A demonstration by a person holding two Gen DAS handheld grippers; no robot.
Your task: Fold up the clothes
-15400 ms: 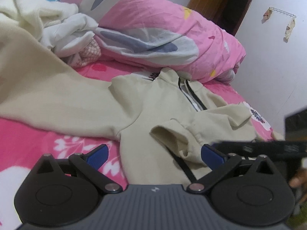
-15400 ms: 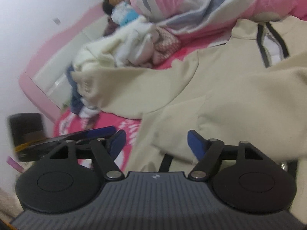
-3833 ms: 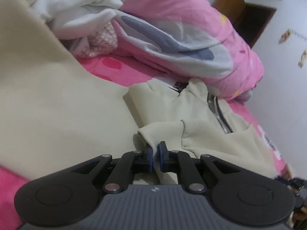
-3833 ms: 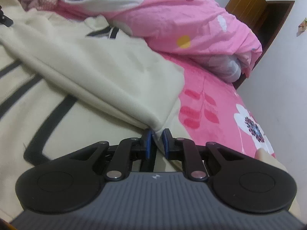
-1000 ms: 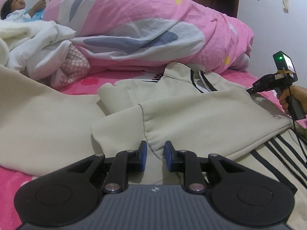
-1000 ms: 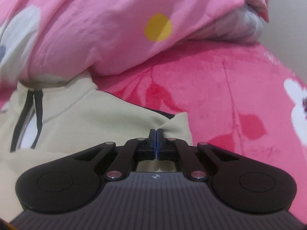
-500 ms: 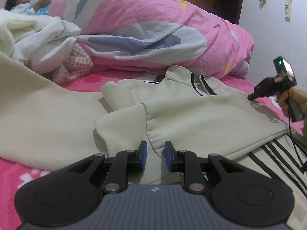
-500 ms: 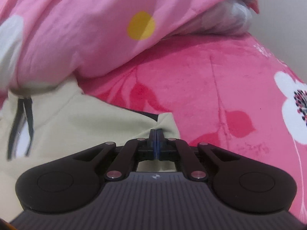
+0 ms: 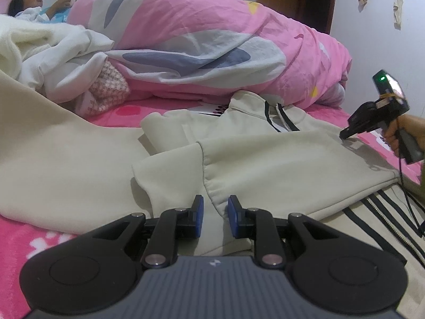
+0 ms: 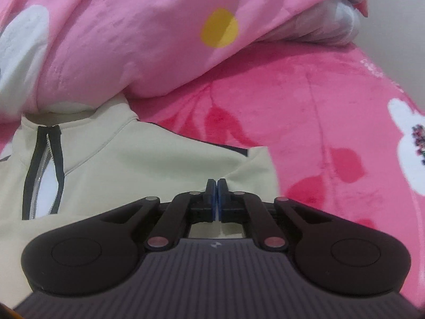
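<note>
A cream zip-up jacket (image 9: pixel 265 159) lies flat on the bed, collar towards the quilt, one sleeve folded across its chest. That sleeve's cuff (image 9: pixel 212 199) lies between the blue pads of my left gripper (image 9: pixel 215 212), which stand a little apart and do not press it. My right gripper (image 9: pixel 344 135), held by a hand (image 9: pixel 406 130), has its tips at the jacket's far shoulder. In the right wrist view the right gripper (image 10: pixel 215 186) is shut, pads together, just over the jacket's shoulder corner (image 10: pixel 260 164). I see no fabric pinched between them.
A bulky pink quilt (image 9: pixel 212 40) rises right behind the collar. A second cream garment (image 9: pixel 53 159) spreads at the left, with white clothes (image 9: pixel 53 53) heaped behind it and a person lying at the far back. A striped garment (image 9: pixel 385 226) lies at the lower right. Pink flowered sheet (image 10: pixel 332 119) runs to the right.
Since a few seconds ago the sleeve has been laid across the chest and my left jaws have parted from its cuff. Over the last second hardly anything moves; the right gripper only wavers.
</note>
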